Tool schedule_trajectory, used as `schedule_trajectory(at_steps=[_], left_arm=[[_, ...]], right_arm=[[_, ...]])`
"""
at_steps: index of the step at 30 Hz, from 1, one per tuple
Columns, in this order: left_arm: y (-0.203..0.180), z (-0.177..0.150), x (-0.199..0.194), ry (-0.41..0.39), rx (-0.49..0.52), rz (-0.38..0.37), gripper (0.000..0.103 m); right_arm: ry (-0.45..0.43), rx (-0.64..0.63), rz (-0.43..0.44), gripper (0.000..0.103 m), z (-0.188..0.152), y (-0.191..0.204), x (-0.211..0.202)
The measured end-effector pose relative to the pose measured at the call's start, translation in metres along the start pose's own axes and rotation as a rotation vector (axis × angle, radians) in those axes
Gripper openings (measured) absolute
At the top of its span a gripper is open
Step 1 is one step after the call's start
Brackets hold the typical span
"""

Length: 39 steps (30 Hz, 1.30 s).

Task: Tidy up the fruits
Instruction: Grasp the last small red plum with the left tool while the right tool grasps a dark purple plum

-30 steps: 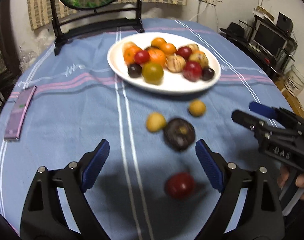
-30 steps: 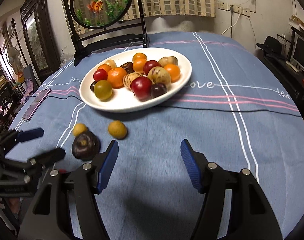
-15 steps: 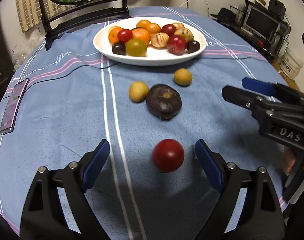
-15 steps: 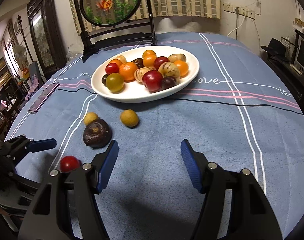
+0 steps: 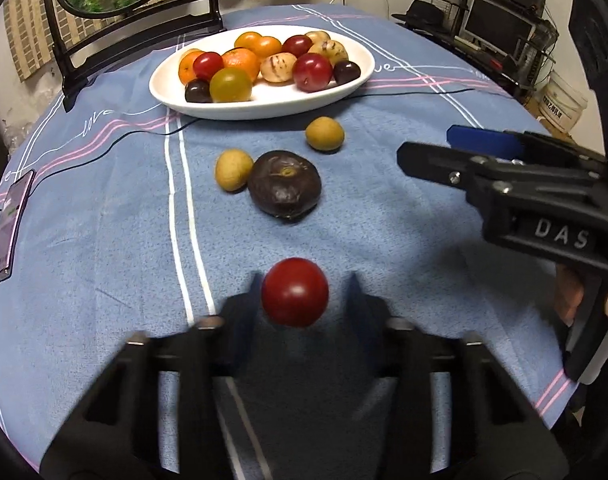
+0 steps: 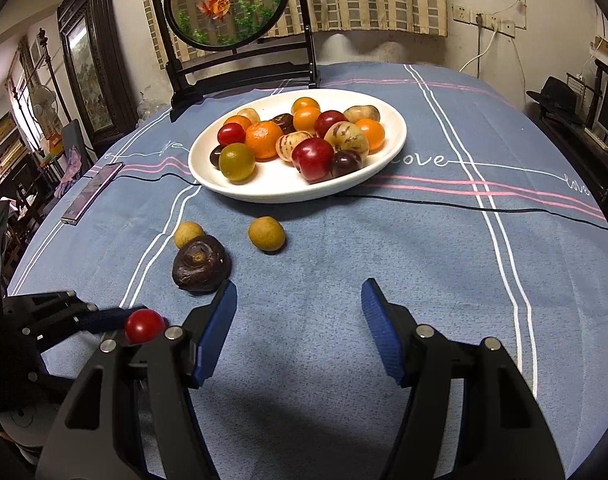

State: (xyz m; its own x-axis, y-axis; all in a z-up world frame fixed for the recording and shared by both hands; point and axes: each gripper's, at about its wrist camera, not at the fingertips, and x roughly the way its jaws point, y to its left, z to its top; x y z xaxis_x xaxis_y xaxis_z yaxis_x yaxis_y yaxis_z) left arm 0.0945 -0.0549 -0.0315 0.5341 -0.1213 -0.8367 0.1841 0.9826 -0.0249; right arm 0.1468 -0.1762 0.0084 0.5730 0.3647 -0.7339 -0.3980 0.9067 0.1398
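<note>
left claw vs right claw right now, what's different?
The left claw flanks the red fruit and is motion-blurred; the right claw is sharp, wide open and holds nothing. The left is nearer the dark brown fruit. Both are black with blue pads, above the tablecloth.

On the black body of your right gripper (image 5: 460, 152) you can read raised letters "DAS". The blue tablecloth (image 6: 424, 260) carries the word "love" in white script, stitched along its stripes at several spots near the plate.
</note>
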Motion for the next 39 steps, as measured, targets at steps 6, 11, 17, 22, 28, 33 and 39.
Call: schedule_trajectory(at_steps=[6, 11, 17, 22, 28, 33, 39], left_arm=[[0.003, 0.001, -0.005, -0.007, -0.001, -0.006, 0.031], [0.013, 0.000, -0.007, -0.013, -0.026, 0.007, 0.031], [0.029, -0.002, -0.010, -0.023, -0.059, 0.014, 0.031], [0.046, -0.004, -0.012, -0.028, -0.097, 0.019, 0.031], [0.054, -0.007, -0.012, -0.029, -0.115, 0.013, 0.031], [0.057, -0.008, -0.012, -0.031, -0.123, 0.008, 0.031], [0.062, -0.008, -0.014, -0.037, -0.133, 0.010, 0.030]], right_arm=[[0.001, -0.025, 0.007, 0.065, 0.000, 0.007, 0.000], [0.024, -0.074, 0.017, 0.065, -0.001, 0.019, 0.006], [0.050, -0.119, 0.031, 0.065, -0.001, 0.036, 0.015], [0.067, -0.151, 0.040, 0.065, 0.002, 0.049, 0.022], [0.104, -0.200, 0.042, 0.065, 0.004, 0.068, 0.036], [0.131, -0.197, 0.048, 0.065, 0.007, 0.072, 0.046], [0.168, -0.204, 0.048, 0.065, 0.010, 0.080, 0.060]])
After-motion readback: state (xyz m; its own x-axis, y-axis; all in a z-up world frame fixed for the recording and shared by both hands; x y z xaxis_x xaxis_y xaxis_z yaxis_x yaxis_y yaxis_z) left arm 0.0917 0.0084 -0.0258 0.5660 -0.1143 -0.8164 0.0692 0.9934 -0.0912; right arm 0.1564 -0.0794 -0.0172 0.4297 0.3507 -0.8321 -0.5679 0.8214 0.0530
